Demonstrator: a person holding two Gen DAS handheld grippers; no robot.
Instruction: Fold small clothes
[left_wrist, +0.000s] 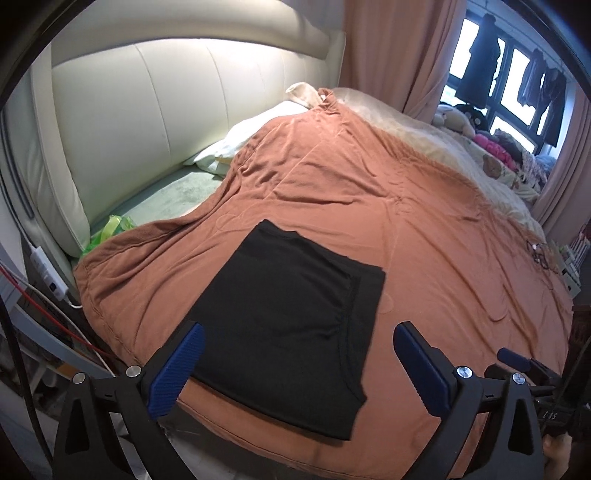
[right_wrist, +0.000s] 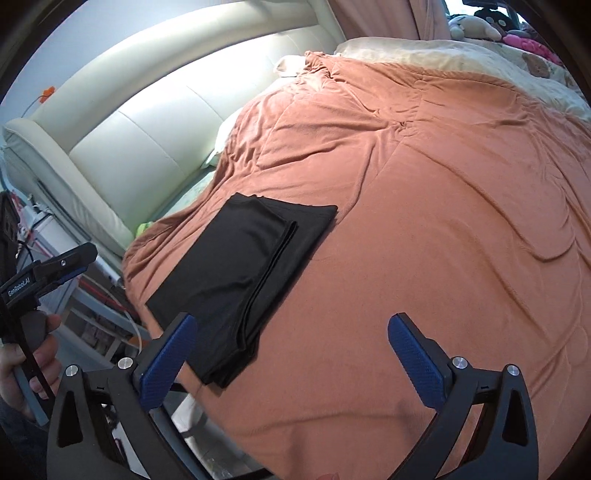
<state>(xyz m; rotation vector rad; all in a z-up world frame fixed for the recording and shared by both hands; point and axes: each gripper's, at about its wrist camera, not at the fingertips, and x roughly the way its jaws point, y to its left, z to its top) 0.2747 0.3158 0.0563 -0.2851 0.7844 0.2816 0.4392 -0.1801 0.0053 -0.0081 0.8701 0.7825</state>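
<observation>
A folded black fabric garment (left_wrist: 291, 328) is laid flat as a layered rectangle on the rust-orange quilted bedspread (left_wrist: 424, 229), near the bed's front edge. The left gripper (left_wrist: 297, 356) is held above the garment's near edge, its blue-padded jaws spread wide apart with nothing between them. The right gripper (right_wrist: 291, 350) is likewise held wide open and empty, over the bedspread just right of the garment. A cream padded headboard (left_wrist: 122, 122) is seen beyond.
</observation>
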